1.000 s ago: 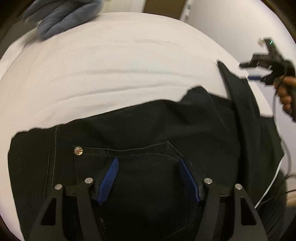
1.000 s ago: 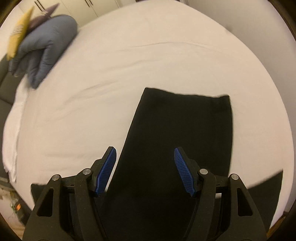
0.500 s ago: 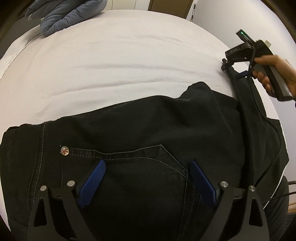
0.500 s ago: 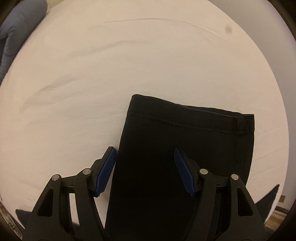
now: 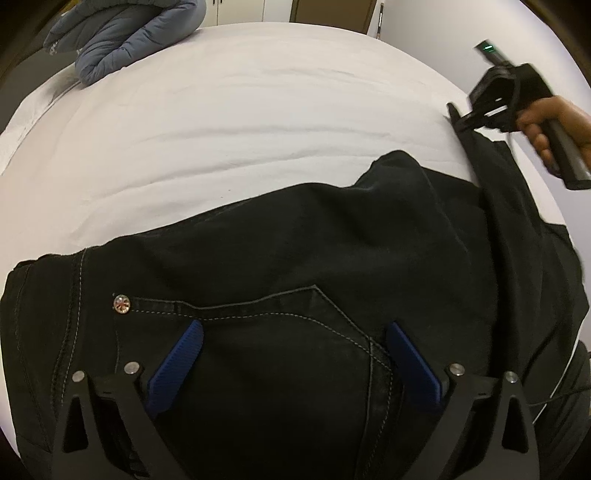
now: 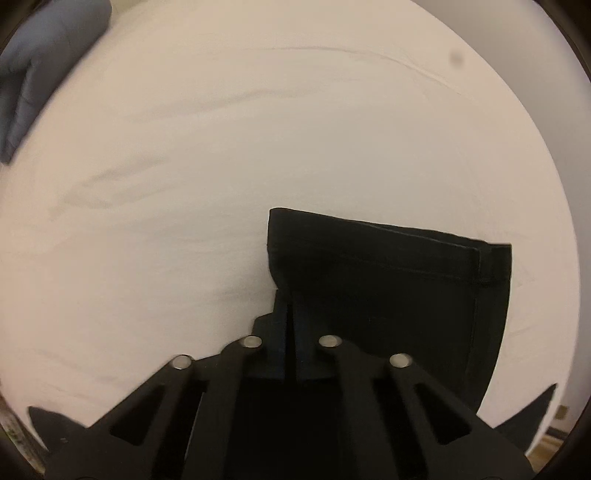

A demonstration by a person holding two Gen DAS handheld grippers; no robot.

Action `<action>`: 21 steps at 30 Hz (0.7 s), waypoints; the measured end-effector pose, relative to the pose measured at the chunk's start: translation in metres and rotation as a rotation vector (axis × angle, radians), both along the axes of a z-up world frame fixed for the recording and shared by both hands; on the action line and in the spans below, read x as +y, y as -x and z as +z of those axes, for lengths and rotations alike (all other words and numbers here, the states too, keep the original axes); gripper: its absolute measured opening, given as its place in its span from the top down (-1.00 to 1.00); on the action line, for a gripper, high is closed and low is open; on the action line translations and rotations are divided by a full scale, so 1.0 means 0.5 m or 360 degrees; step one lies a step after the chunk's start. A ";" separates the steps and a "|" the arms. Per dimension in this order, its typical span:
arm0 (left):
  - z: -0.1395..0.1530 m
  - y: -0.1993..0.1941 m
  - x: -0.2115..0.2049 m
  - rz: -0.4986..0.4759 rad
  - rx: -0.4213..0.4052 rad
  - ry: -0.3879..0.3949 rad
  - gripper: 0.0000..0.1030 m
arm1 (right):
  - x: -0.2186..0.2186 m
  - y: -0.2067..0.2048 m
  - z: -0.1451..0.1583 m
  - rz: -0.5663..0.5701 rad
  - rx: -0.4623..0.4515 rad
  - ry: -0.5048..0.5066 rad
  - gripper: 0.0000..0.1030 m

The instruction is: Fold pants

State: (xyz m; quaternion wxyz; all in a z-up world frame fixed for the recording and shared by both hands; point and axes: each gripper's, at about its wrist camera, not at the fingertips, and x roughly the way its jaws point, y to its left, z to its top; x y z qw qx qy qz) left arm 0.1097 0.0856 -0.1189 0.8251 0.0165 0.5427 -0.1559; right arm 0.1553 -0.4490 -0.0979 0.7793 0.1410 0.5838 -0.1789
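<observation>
Black pants [image 5: 295,258] lie on a white bed [image 5: 240,110], the waist end near me with a back pocket and a metal rivet [image 5: 121,303]. My left gripper [image 5: 295,358] is open, its blue pads spread over the pocket. My right gripper [image 6: 290,306] is shut on the left edge of the leg end [image 6: 388,280], close to the hem. In the left wrist view the right gripper [image 5: 465,118] shows at the far right, held by a hand at the leg's end.
A grey-blue quilted jacket [image 5: 122,33] lies at the far left corner of the bed; it also shows in the right wrist view [image 6: 40,74]. Cupboard doors stand beyond the bed. Wood floor shows at the bed's right edge [image 6: 561,413].
My right gripper has moved to the leg end's left edge and shut on it. My left gripper has come slightly lower over the pocket and stays open.
</observation>
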 end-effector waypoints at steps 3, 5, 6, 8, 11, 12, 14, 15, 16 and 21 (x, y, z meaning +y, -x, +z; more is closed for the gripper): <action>0.002 0.003 0.002 0.0003 -0.0001 -0.0010 -0.96 | -0.024 0.085 0.061 -0.0048 -0.0202 -0.0044 0.99; 0.003 0.004 0.004 0.0003 0.0005 -0.0012 -0.96 | -0.051 0.173 0.114 -0.0108 -0.0370 -0.0057 0.99; 0.003 0.005 0.003 0.0002 0.0009 -0.0017 -0.96 | -0.066 0.211 0.133 -0.0142 -0.0438 -0.0076 0.99; -0.002 -0.009 -0.036 0.0001 0.0018 -0.0028 -0.97 | -0.114 0.323 0.174 -0.0276 -0.0594 -0.0094 0.99; -0.004 -0.013 -0.050 -0.0004 0.0033 -0.0045 -0.97 | -0.172 0.471 0.195 -0.0487 -0.0756 -0.0167 0.99; -0.003 -0.014 -0.051 -0.0007 0.0038 -0.0054 -0.97 | -0.190 0.537 0.194 -0.0579 -0.0801 -0.0205 0.99; -0.008 -0.033 -0.094 -0.0014 0.0054 -0.0077 -0.98 | -0.209 0.654 0.181 -0.0723 -0.0857 -0.0258 0.99; -0.008 -0.035 -0.097 -0.0017 0.0061 -0.0086 -0.98 | -0.180 0.692 0.184 -0.0777 -0.0868 -0.0270 0.99; -0.008 -0.037 -0.102 -0.0020 0.0069 -0.0098 -0.98 | -0.186 0.741 0.170 -0.0855 -0.0886 -0.0297 0.99; -0.003 -0.052 -0.127 -0.0029 0.0108 -0.0156 -1.00 | -0.178 0.919 0.081 -0.1082 -0.0869 -0.0384 0.99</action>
